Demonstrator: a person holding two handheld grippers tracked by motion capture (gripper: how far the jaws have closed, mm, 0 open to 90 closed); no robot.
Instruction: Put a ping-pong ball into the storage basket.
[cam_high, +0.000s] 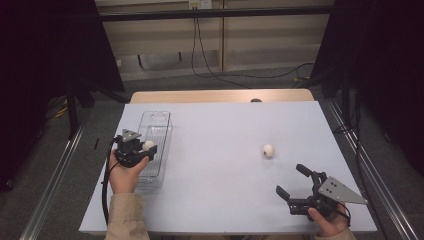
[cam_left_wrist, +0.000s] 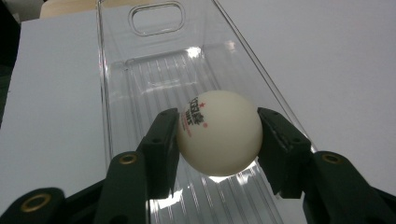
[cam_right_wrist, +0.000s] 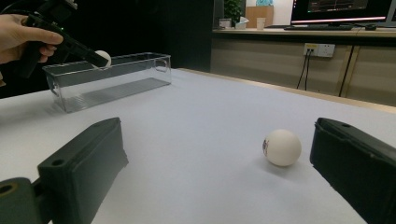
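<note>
- The held ball (cam_left_wrist: 219, 133) carries red print with small stars beneath it; the characters are too small to read.
- The second ball (cam_right_wrist: 281, 147) has a dark mark on its left side in the right gripper view, also unreadable.
- The left gripper (cam_high: 145, 150) is clamped on the held ball: in the left gripper view both black pads press its sides, with the print turned toward the left pad.
- That ball hangs over the near half of the bin (cam_left_wrist: 140, 88), above its ribbed floor and not touching it.
- The bin is clear plastic, long and narrow, its long axis running away from the person; a handle slot is cut in its far end wall. It stands on the left part of the table (cam_high: 225, 200).
- In the right gripper view the left gripper (cam_right_wrist: 100, 58) reaches over the bin's rim with the ball at its tip.
- The right gripper (cam_high: 292, 182) rests low at the near right of the table, jaws wide apart and holding nothing, pointing toward the second ball.
- The second ball lies on the bare table, right of centre, well apart from the bin and ahead of the open jaws; nothing stands between it and them.
- A cable (cam_high: 106, 185) trails from the left gripper back along the sleeve.
- Beyond the table's far edge, cords (cam_high: 210, 65) hang from a wall socket down to the floor.
- The right gripper view shows a counter with a monitor (cam_right_wrist: 343, 9) at the back.
</note>
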